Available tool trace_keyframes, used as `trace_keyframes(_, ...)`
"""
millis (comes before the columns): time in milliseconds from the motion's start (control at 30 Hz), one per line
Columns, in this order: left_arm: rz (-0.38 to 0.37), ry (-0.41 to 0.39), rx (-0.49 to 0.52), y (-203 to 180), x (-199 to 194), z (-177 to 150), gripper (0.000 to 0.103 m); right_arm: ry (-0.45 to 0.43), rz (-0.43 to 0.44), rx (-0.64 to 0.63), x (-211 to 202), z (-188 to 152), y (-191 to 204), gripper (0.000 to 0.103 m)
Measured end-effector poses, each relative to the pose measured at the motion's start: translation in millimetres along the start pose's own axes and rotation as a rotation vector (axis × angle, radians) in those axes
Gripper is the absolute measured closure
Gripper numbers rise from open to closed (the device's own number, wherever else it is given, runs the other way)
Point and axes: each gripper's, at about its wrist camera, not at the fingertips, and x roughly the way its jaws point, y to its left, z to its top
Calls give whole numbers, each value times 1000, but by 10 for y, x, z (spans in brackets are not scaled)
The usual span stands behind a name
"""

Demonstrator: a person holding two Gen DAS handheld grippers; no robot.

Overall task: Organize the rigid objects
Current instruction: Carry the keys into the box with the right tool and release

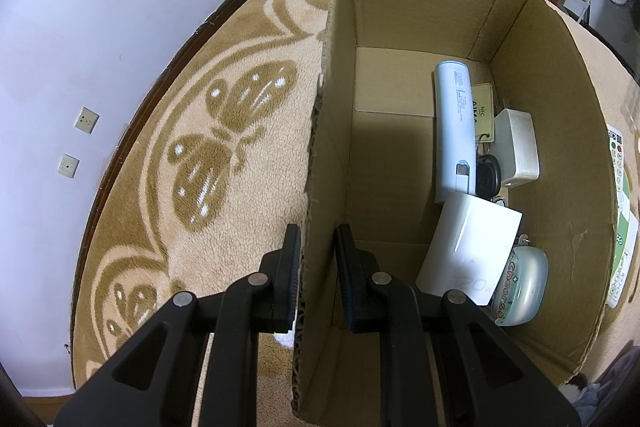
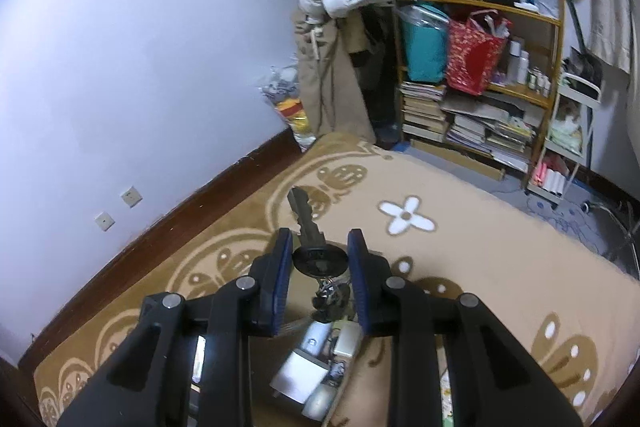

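Note:
My left gripper (image 1: 317, 245) straddles the left wall of an open cardboard box (image 1: 328, 99), one finger outside and one inside, and looks shut on it. In the box lie a pale blue power bank (image 1: 456, 131), a white charger box (image 1: 470, 251), a grey adapter (image 1: 516, 147), a black car key (image 1: 488, 179) and a small "Cheers" case (image 1: 520, 287). My right gripper (image 2: 318, 251) is shut on a black-headed key (image 2: 316, 255) whose blade points away, with a key ring hanging below. It is high above the box contents (image 2: 320, 367).
The box stands on a beige and brown butterfly rug (image 1: 224, 147). A remote control (image 1: 622, 211) lies outside the box's right wall. A cluttered shelf (image 2: 480, 87) with books and bags stands at the far wall, and a white cart (image 2: 568, 131) beside it.

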Motion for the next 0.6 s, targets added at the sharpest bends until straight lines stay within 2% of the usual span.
trace_keyframes(200,-6,0,-3,11,2,4,85,58,19,-5,269,-230,34,73)
trace_keyframes(433,-3,-1,1,13,2,-1,85,134,49,61,631,-589,-172,73)
trace_keyframes(600,2,-1,3,8,3,-3,85,163,64,60,795,-773,-232,73)
